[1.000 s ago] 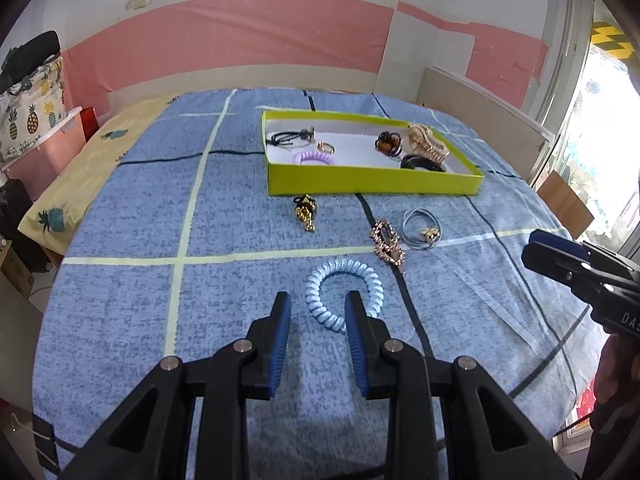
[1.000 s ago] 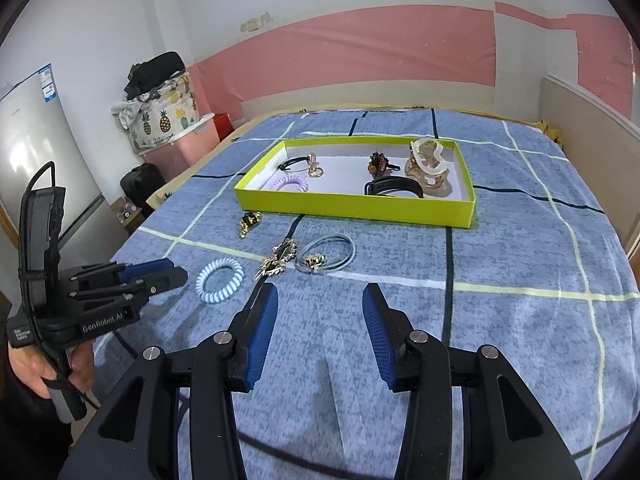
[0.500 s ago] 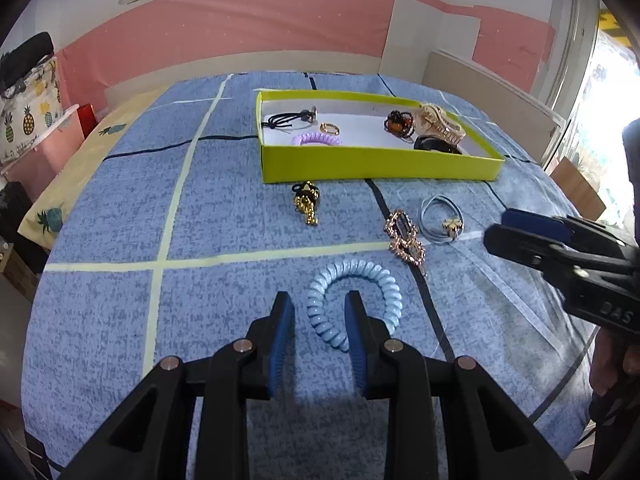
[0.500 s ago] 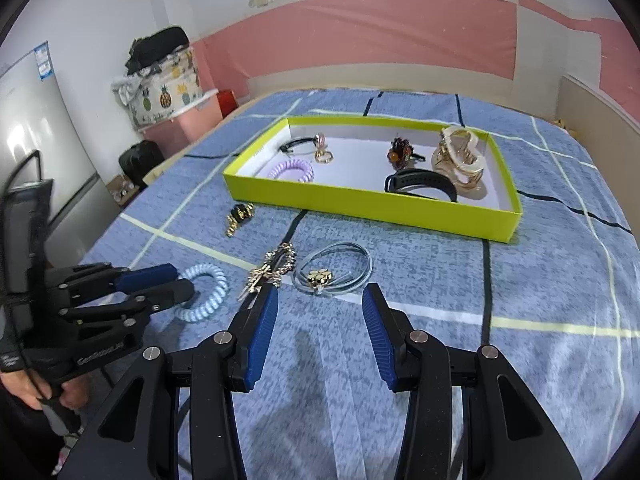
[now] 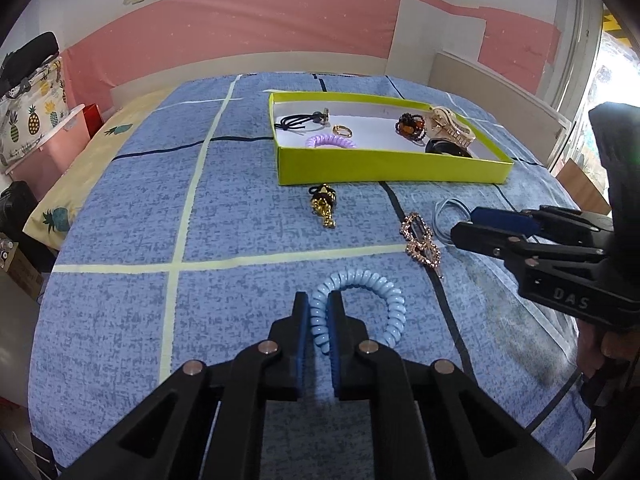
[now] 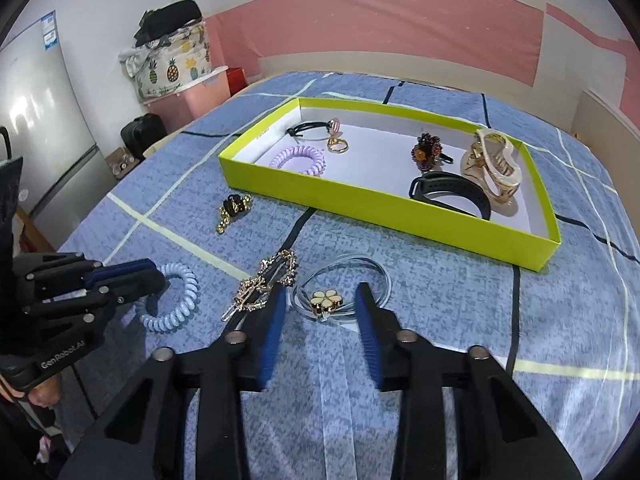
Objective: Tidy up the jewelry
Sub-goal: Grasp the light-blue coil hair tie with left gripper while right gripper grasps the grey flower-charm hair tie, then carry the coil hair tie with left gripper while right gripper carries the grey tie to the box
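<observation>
My left gripper (image 5: 318, 312) is shut on the left side of a light blue spiral hair tie (image 5: 372, 284) that lies on the blue bedspread; it also shows in the right wrist view (image 6: 176, 300). My right gripper (image 6: 320, 300) is open, its fingers on either side of a clear hair tie with a flower charm (image 6: 326, 301). A gold rhinestone clip (image 6: 266, 284) lies just left of it. A black and gold charm (image 5: 325, 204) lies in front of the yellow-green tray (image 5: 384, 166), which holds several pieces.
The tray holds a purple spiral tie (image 6: 298, 159), a gold ring (image 6: 338, 145), a black band (image 6: 450, 194) and a cream claw clip (image 6: 494, 170). A pink storage box (image 6: 188, 96) and a fridge (image 6: 44, 128) stand left of the bed.
Both grippers moved forward and down. My left gripper closed on the blue spiral tie. My right gripper came down around the clear flower tie, still open.
</observation>
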`<state>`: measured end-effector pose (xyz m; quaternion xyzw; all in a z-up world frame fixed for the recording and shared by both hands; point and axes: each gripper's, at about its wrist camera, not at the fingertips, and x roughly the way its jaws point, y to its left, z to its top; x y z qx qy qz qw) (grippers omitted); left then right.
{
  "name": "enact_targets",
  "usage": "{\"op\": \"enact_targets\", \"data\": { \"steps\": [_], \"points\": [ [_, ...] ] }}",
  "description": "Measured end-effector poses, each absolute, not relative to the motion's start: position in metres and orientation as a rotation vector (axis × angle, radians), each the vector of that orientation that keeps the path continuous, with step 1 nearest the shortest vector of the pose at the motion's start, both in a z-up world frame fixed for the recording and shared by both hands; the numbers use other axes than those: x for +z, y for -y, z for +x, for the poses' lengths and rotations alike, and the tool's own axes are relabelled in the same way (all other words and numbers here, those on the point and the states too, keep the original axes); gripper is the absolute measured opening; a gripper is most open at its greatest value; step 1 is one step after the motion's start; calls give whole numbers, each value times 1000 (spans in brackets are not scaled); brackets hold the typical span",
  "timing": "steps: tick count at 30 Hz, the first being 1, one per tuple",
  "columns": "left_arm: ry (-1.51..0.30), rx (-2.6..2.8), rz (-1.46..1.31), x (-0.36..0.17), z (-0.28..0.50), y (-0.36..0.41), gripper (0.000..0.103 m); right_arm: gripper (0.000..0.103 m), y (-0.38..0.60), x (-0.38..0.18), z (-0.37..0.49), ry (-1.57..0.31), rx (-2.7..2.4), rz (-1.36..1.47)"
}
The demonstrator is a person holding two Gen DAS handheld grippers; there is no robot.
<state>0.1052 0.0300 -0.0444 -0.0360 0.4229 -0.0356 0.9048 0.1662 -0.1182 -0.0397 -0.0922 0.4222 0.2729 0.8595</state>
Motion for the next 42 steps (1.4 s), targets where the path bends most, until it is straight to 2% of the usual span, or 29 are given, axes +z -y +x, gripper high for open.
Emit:
{"op": "enact_targets", "data": {
  "steps": [1, 6, 19, 42],
  "points": [
    [-874, -75, -75, -44, 105, -30, 10, 24, 117, -41, 166, -891, 572, -199],
    [-878, -87, -82, -44, 106, -30, 10, 18, 116, -44, 165, -890, 564, -227],
    [-836, -111, -80, -36, 98, -28, 9, 17, 133, -29, 149, -847, 553, -172],
    [-709, -140, -82, 17, 79, -16, 9, 17, 179, 33, 109, -669, 506, -65]
  ]
}}
